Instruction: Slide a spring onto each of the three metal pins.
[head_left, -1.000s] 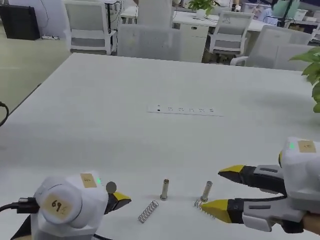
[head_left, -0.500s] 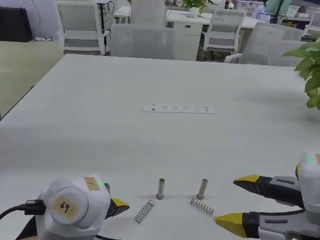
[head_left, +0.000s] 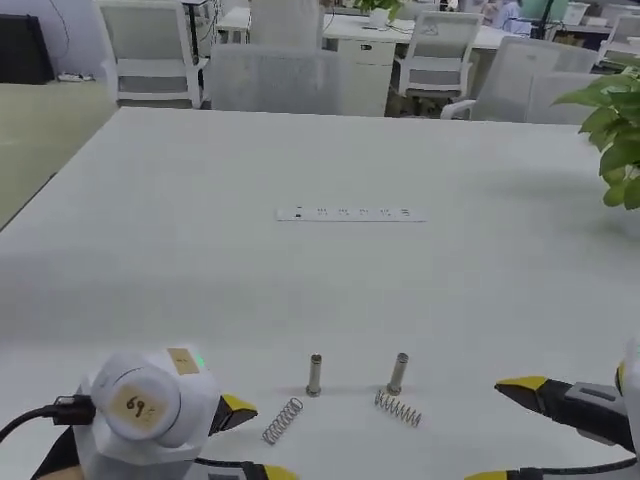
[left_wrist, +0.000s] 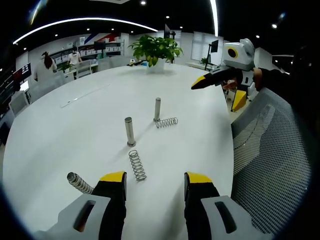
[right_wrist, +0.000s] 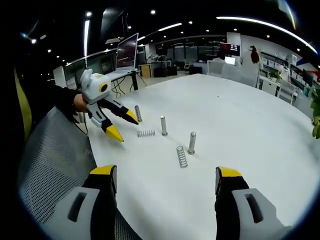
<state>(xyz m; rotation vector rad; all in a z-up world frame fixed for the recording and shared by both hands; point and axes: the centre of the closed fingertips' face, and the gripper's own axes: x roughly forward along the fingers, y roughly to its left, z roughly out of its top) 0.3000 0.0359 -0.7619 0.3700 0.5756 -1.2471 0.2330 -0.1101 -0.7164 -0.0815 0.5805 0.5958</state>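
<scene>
Right claw (right_wrist: 165, 174) left spring (right_wrist: 181, 156), wide open (empty).

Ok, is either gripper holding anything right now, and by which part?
Nothing is held. The left gripper and the right gripper are both open and empty; a loose spring lies on the table.

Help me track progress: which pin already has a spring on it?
The pin nearest the left gripper: coils wrap it. The other two pins stand bare, springs lying beside them.

White table (head_left: 180, 260), socket strip (head_left: 350, 213), upright pin (head_left: 315, 374), spring (head_left: 283, 420) lying near, second pin (head_left: 398, 372), second spring (head_left: 398, 408) beside it
</scene>
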